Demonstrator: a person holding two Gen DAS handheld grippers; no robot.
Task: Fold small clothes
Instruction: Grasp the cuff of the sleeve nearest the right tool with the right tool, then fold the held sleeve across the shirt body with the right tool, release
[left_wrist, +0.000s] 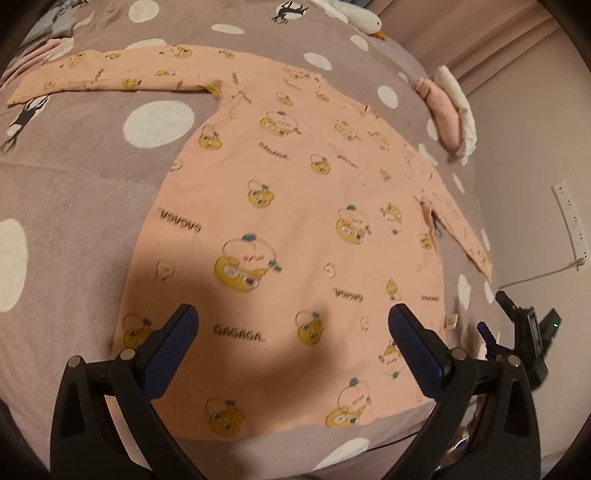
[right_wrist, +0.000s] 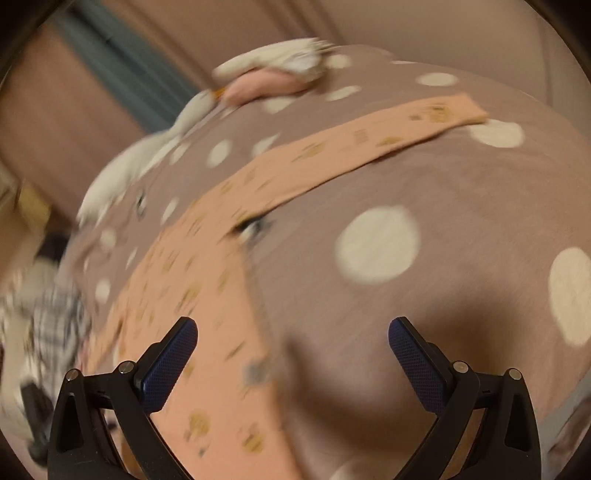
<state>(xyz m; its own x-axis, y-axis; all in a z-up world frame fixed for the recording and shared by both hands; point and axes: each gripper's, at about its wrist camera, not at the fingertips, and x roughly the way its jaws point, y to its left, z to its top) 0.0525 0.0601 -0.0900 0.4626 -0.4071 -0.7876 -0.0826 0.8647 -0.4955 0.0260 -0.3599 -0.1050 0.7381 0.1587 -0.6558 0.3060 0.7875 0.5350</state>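
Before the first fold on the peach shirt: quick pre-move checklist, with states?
1. Left claw open, holding nothing: ok.
2. Right claw open, holding nothing: ok.
3. Peach shirt spread flat on the spotted bedspread, both sleeves out: ok.
4. Left claw over the shirt's hem: ok.
5. Right claw over the shirt's side edge; right wrist view is blurred, so exact line-up: cannot tell.
6. Folded pink and white clothes lie apart from the near sleeve: ok.
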